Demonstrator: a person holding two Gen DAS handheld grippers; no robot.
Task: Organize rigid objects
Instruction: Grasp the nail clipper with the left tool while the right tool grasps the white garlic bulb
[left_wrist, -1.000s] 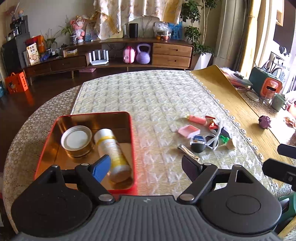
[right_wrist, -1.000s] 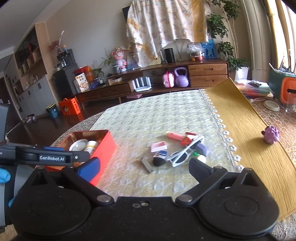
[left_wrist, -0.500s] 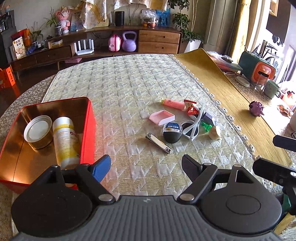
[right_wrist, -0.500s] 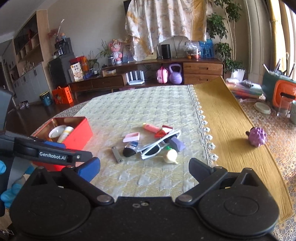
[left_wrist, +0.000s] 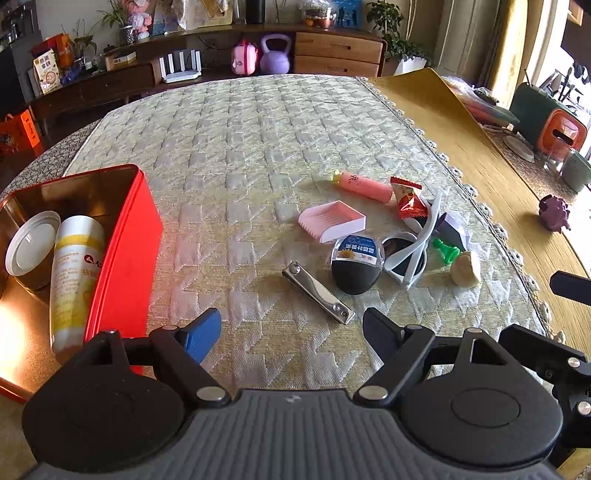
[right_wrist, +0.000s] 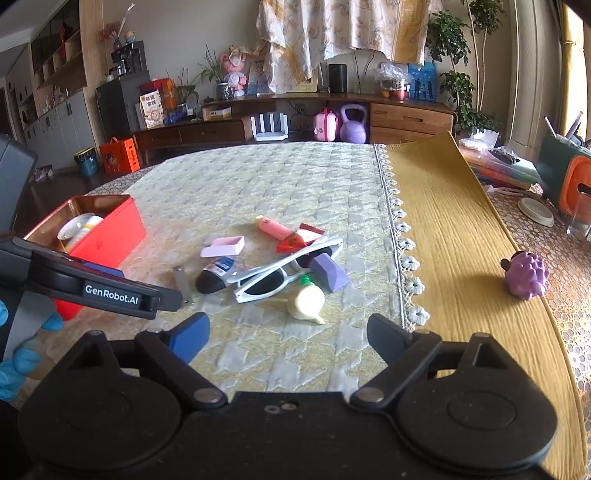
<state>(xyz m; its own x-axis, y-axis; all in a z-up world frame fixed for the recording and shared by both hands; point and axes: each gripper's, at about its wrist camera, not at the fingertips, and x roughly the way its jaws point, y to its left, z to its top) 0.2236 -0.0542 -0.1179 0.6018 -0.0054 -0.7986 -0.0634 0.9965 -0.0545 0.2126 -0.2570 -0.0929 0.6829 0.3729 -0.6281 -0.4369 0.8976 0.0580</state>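
Observation:
A pile of small items lies on the quilted cloth: a steel nail clipper (left_wrist: 317, 292), a black egg-shaped case (left_wrist: 355, 266), white sunglasses (right_wrist: 284, 271), a pink scoop (left_wrist: 332, 220), a pink tube (left_wrist: 364, 185), a purple block (right_wrist: 328, 272) and a pale garlic-shaped toy (right_wrist: 307, 302). My left gripper (left_wrist: 291, 330) hangs open just short of the clipper, nothing between its fingers. My right gripper (right_wrist: 288, 332) is open in front of the garlic toy, its jaws closing on nothing. A red tin (left_wrist: 127, 251) at the left holds a round can (left_wrist: 31, 247) and a white bottle (left_wrist: 75, 273).
A mustard runner (right_wrist: 454, 236) with lace trim borders the quilted cloth on the right, with a purple toy (right_wrist: 526, 275) on it. An orange and green appliance (left_wrist: 554, 125) and cups stand at the far right. A blue-gloved hand (right_wrist: 22, 354) holds the left gripper.
Both grippers have come down and forward toward the pile, which now looks larger and nearer. The left view has swung right, off the tin. The right jaws have narrowed slightly.

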